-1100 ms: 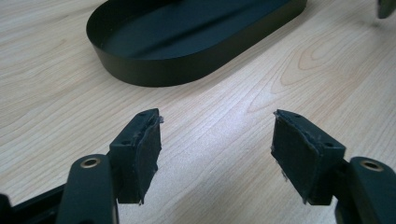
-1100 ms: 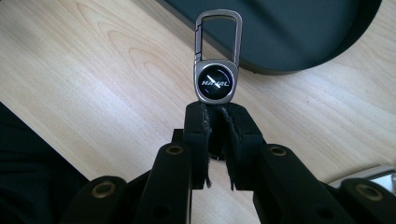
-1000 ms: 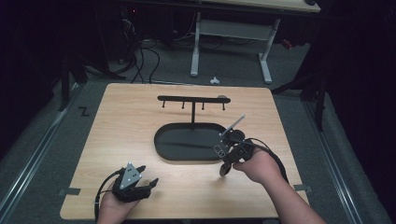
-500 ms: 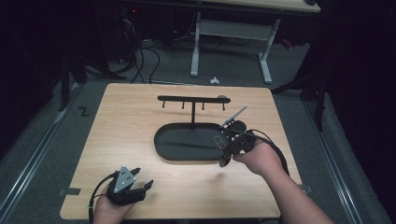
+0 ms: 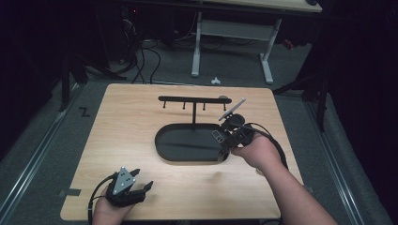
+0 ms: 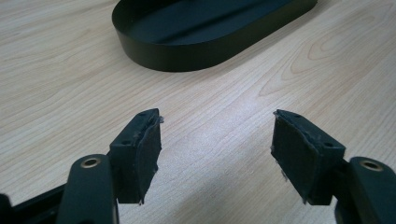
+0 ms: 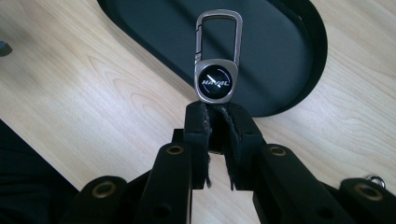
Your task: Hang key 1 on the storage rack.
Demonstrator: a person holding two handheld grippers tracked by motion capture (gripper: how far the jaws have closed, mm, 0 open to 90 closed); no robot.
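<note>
A black oval tray (image 5: 162, 145) stands mid-table, with a post that carries a black hook bar (image 5: 195, 99). My right gripper (image 5: 221, 140) hovers at the tray's right end, shut on a silver carabiner key fob (image 5: 217, 137). In the right gripper view the fob (image 7: 218, 70), with its round dark "HAVAL" badge, sticks up from the closed pads of my right gripper (image 7: 217, 116) over the tray (image 7: 289, 56). My left gripper (image 5: 143, 179) rests near the front-left edge, open with nothing in it. From the left gripper view, its jaws (image 6: 217, 144) frame bare wood short of the tray (image 6: 205, 51).
The light wooden table (image 5: 117, 126) ends close behind the left hand. A cable (image 5: 277, 147) loops from the right gripper over the right forearm. Beyond the table are a white desk frame (image 5: 197, 51) and floor cables (image 5: 145, 61).
The right gripper has carried the key fob away from the person, toward the hook bar. The left gripper slid slightly back toward the front edge, still open.
</note>
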